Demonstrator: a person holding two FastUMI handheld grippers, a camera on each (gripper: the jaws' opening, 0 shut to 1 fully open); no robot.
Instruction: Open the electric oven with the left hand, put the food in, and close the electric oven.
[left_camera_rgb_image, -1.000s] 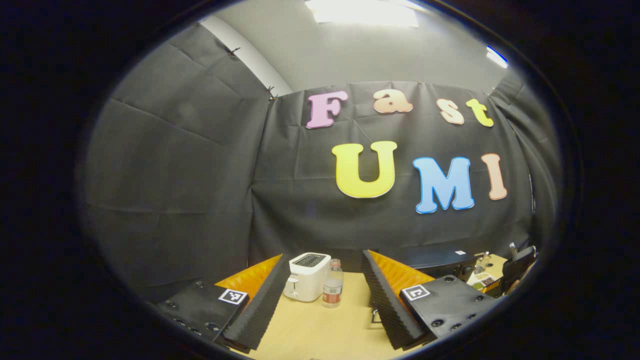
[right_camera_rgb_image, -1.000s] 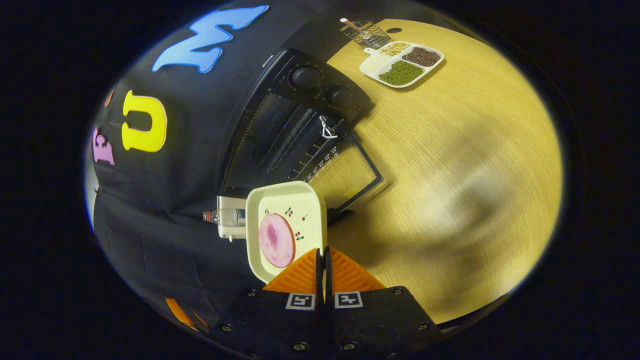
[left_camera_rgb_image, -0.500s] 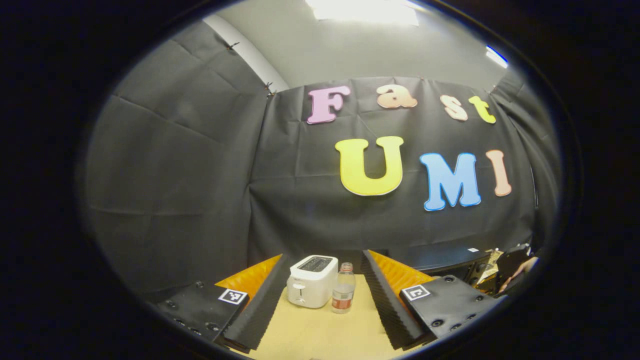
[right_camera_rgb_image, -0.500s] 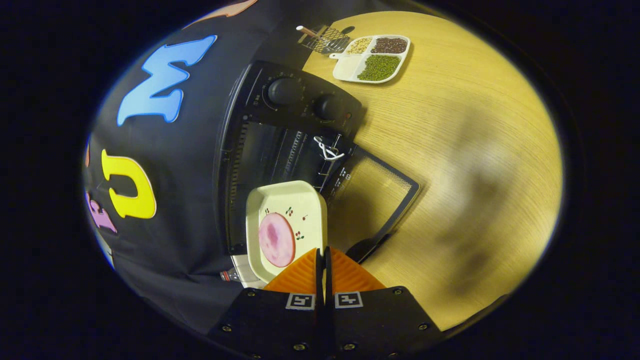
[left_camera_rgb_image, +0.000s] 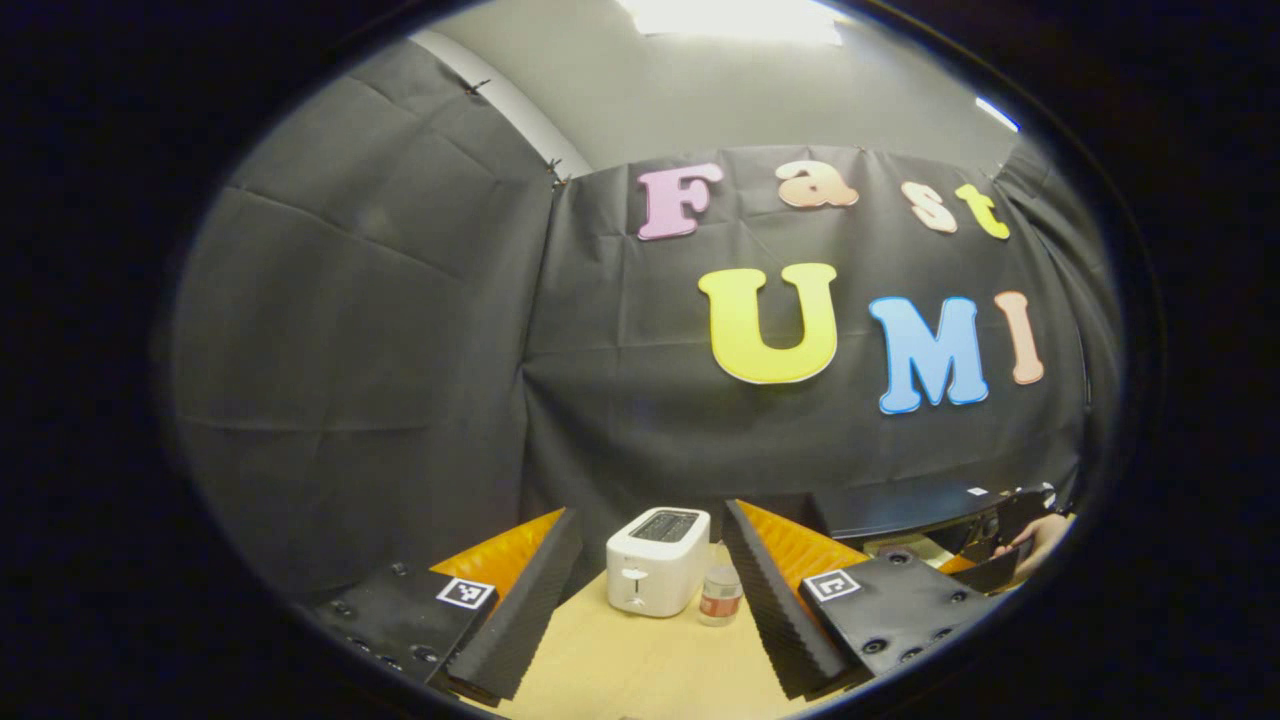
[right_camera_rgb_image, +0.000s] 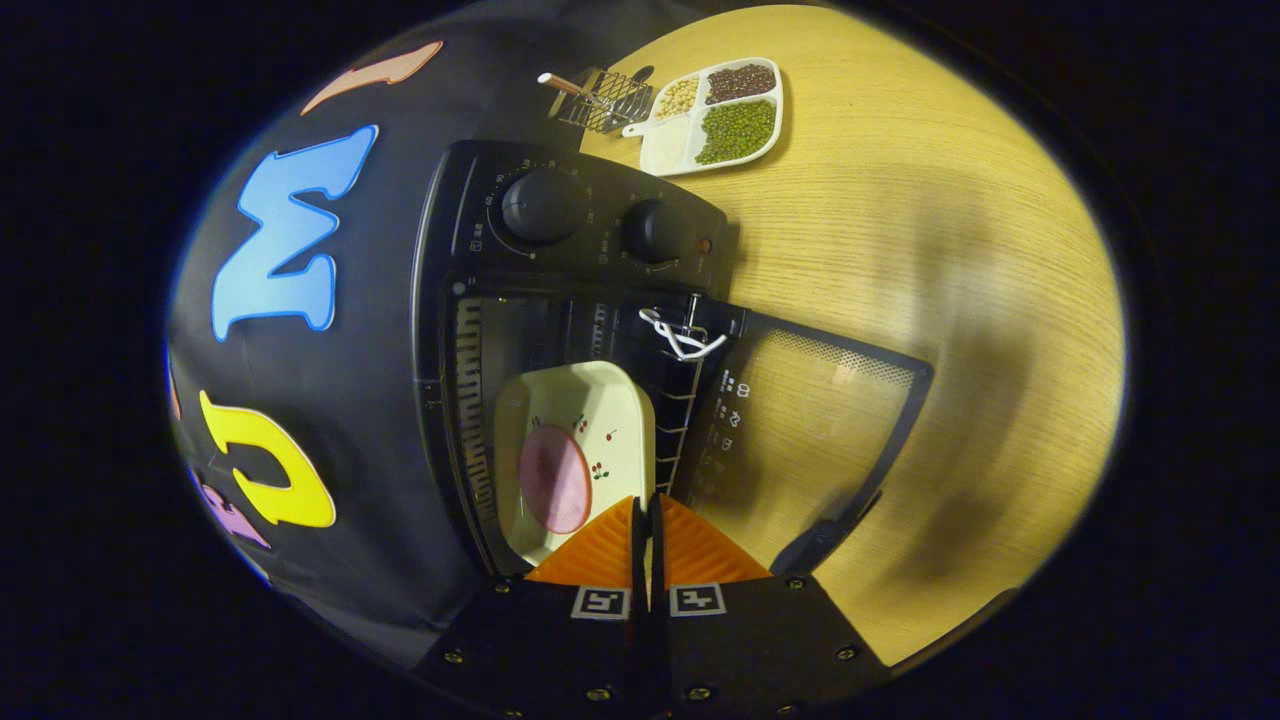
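Since a second ago the right gripper (right_camera_rgb_image: 645, 520) has carried the cream square plate (right_camera_rgb_image: 575, 455) with the round pink slice of ham (right_camera_rgb_image: 553, 478) from in front of the black electric oven (right_camera_rgb_image: 560, 300) into its open mouth, over the wire rack. The gripper is clenched on the plate's near rim. The oven's glass door (right_camera_rgb_image: 810, 430) lies folded down flat over the pale wooden counter (right_camera_rgb_image: 950, 250) at 3 o'clock of the plate. At 12 o'clock of the oven's two knobs sits a white divided tray of beans (right_camera_rgb_image: 710, 115).

The left gripper (left_camera_rgb_image: 640, 590) hangs released, jaws spread wide, with a white toaster (left_camera_rgb_image: 657, 560) and a small clear bottle (left_camera_rgb_image: 719, 593) beyond it.
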